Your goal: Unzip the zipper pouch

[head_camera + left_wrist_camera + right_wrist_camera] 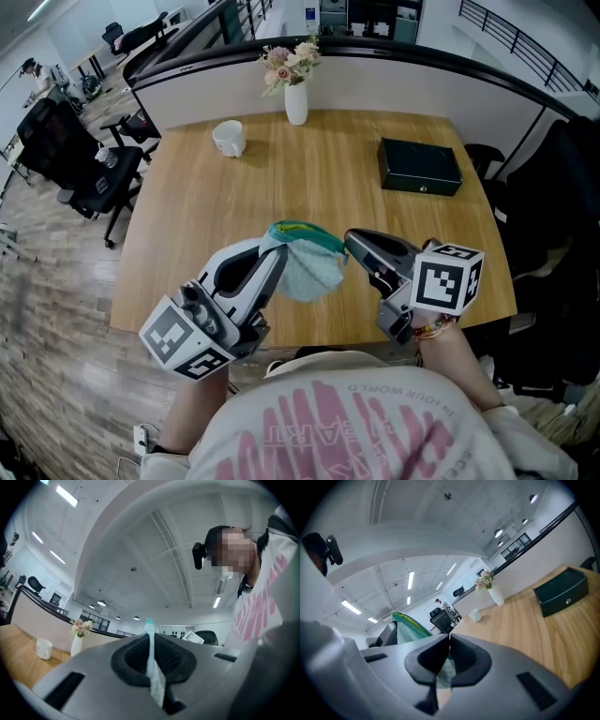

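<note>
A light-blue fabric zipper pouch (309, 267) with a green zipper edge along its top hangs in the air above the near part of the wooden table (281, 187). My left gripper (279, 251) is shut on the pouch's left end. In the left gripper view a thin strip of the pouch (152, 667) is pinched between the closed jaws. My right gripper (349, 240) is shut on the pouch's right end. The right gripper view shows the pouch (408, 629) stretching leftward from the closed jaws, its green zipper edge on top. What exactly the right pads pinch is hidden.
A white cup (229, 138) and a white vase with flowers (295, 94) stand at the table's far side. A black box (419, 166) lies at the far right. Office chairs (103, 178) stand off the table's left edge.
</note>
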### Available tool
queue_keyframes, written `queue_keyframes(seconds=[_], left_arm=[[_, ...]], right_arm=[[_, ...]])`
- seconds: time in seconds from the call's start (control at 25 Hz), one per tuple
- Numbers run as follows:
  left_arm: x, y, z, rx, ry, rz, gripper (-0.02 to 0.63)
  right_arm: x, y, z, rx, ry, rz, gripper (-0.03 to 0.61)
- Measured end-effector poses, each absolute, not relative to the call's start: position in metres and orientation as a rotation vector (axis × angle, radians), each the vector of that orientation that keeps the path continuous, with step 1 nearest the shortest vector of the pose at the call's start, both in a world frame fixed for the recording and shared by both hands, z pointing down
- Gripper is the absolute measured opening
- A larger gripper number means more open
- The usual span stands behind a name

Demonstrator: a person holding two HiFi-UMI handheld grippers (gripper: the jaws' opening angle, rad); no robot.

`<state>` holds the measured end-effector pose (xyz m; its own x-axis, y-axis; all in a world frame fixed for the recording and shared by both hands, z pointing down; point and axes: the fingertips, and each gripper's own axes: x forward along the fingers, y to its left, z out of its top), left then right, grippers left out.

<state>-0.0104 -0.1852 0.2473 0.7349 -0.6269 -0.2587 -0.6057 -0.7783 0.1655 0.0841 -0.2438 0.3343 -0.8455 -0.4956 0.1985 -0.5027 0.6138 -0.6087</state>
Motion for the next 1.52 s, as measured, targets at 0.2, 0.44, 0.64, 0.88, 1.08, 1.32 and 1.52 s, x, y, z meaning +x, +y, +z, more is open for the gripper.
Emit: queue_keyframes(seconds=[0.2, 0.44, 0.64, 0.88, 1.08, 1.32, 1.52], left_arm=[[-0.016, -0.187, 0.247, 2.844, -1.018, -0.495, 0.008], [-0.025, -0.188, 0.248, 2.844, -1.020, -0.499, 0.008], [-0.041, -0.192, 0.249, 2.840, -1.034, -0.503, 0.008], [-0.066, -0.200, 0.256, 2.797, -1.051, -0.500, 0.008], [-0.106, -0.203, 0.249, 2.749, -1.059, -0.611, 0.008], [-0.154, -0.211, 0.273, 2.687, -1.230, -0.466, 0.008], [-0.186, -0.214, 0.315, 2.590, -1.317, -0.316, 0.008]], right_arm=[[0.085, -0.247, 0.341, 0.889, -2.787, 1.073, 0.005], [0.077, -0.249, 0.343, 0.887, -2.788, 1.086, 0.006], [0.064, -0.253, 0.348, 0.879, -2.781, 1.111, 0.014], [0.038, -0.254, 0.366, 0.855, -2.734, 1.170, 0.043], [0.015, -0.252, 0.402, 0.868, -2.622, 1.184, -0.002], [-0.017, -0.251, 0.439, 0.933, -2.470, 1.235, 0.000], [-0.039, -0.261, 0.437, 1.053, -2.492, 1.286, -0.002]])
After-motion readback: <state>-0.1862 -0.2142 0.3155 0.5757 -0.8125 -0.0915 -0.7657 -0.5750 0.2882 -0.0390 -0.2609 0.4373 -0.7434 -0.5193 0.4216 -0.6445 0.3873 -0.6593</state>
